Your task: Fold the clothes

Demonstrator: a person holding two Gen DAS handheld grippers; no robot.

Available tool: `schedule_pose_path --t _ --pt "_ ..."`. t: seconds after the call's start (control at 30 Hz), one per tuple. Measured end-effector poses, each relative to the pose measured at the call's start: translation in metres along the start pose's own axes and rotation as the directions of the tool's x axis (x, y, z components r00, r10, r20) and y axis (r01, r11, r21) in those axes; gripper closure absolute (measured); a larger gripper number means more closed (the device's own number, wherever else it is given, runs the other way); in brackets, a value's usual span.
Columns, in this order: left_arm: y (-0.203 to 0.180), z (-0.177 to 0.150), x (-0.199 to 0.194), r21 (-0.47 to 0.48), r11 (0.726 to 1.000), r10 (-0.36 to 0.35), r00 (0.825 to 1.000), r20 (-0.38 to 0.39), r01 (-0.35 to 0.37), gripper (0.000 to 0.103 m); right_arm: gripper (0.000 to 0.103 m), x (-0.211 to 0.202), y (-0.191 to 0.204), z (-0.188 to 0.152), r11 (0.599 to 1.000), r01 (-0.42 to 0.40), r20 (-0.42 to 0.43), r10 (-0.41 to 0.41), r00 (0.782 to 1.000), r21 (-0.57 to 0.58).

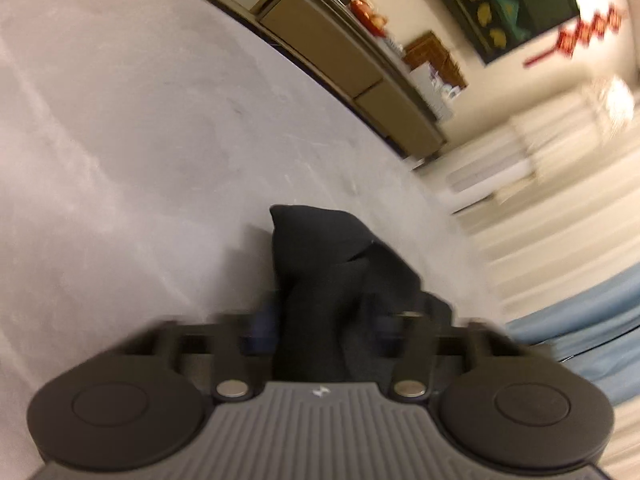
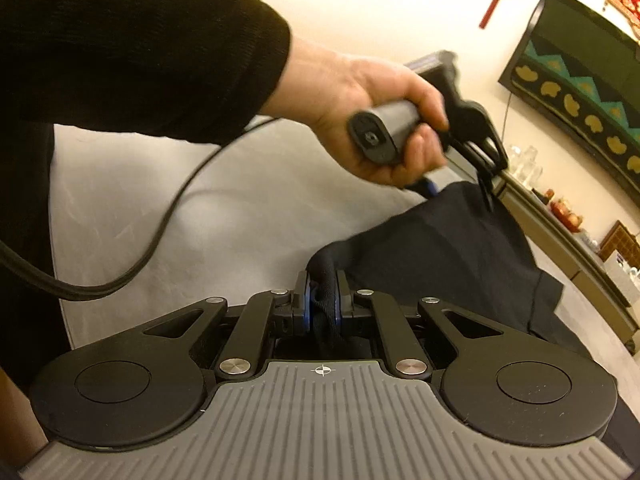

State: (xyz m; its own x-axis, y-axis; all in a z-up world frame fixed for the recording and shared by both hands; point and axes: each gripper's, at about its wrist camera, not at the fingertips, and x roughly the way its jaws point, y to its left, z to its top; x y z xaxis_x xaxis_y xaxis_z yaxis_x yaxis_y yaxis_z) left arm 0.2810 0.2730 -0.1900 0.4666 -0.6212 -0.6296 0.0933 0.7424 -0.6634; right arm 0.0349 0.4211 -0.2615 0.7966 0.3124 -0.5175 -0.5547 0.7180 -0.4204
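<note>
Tabletop: a broad pale grey tabletop (image 2: 168, 208) with a matte, faintly streaked surface carries the work; its far edge curves past low beige cabinets (image 1: 340, 60).
Garment: a black soft knit garment (image 2: 448, 248) hangs above the tabletop, stretched between the two tools, its lower right part draping down toward the surface; whether it touches there I cannot tell.
Long axis: in the right wrist view the held edge runs from near centre up to the far right, so the cloth's length lies along that slant.
Why held so: judged from the task, pinching two points of one edge spreads the fabric taut and flat, ready for laying or folding over.
Left tool: the left tool (image 2: 486, 184), gripped by a bare hand (image 2: 384, 120), is closed on the far end of the cloth; its own view is blurred.
Right tool: the right tool (image 2: 322, 300) is narrow, clamping a bunched roll of fabric.
</note>
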Motion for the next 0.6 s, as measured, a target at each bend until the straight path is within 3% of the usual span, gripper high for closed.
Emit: schedule_pose_path --t 0.13,0.37,0.43,0.47,0.5,0.53,0.6 --pt "-0.009 0.018 -0.007 0.055 0.995 0.084 0.996 0.031 -0.085 0.093 0.094 0.022 0.003 0.019 1.000 -0.014 0.010 0.015 1.000 -0.027" --pt "0.035 0.074 -0.048 0.016 0.970 0.239 0.966 0.103 -0.242 0.090 0.094 0.091 0.010 0.076 0.997 -0.075 0.018 0.076 0.997 -0.030" --pt "0.050 0.081 -0.062 0.011 0.949 0.313 0.944 0.099 -0.316 0.071 0.090 0.104 0.013 0.090 0.994 -0.108 0.008 0.108 0.994 -0.030" --pt "0.053 0.083 -0.073 0.004 0.938 0.345 0.932 0.111 -0.348 0.066 0.084 0.108 0.015 0.094 0.991 -0.131 0.000 0.132 0.991 -0.029" --pt "0.052 0.081 -0.092 -0.002 0.939 0.339 0.927 0.159 -0.343 0.060 0.069 0.105 0.016 0.093 0.985 -0.171 -0.003 0.171 0.985 -0.024" --pt "0.051 0.078 -0.111 -0.008 0.941 0.333 0.920 0.207 -0.338 0.056 0.061 0.095 0.012 0.088 0.976 -0.219 0.011 0.219 0.976 -0.007" --pt "0.050 0.068 -0.153 -0.031 0.953 0.297 0.904 0.308 -0.302 0.049 0.060 0.065 -0.006 0.077 0.946 -0.320 0.056 0.317 0.947 0.056"
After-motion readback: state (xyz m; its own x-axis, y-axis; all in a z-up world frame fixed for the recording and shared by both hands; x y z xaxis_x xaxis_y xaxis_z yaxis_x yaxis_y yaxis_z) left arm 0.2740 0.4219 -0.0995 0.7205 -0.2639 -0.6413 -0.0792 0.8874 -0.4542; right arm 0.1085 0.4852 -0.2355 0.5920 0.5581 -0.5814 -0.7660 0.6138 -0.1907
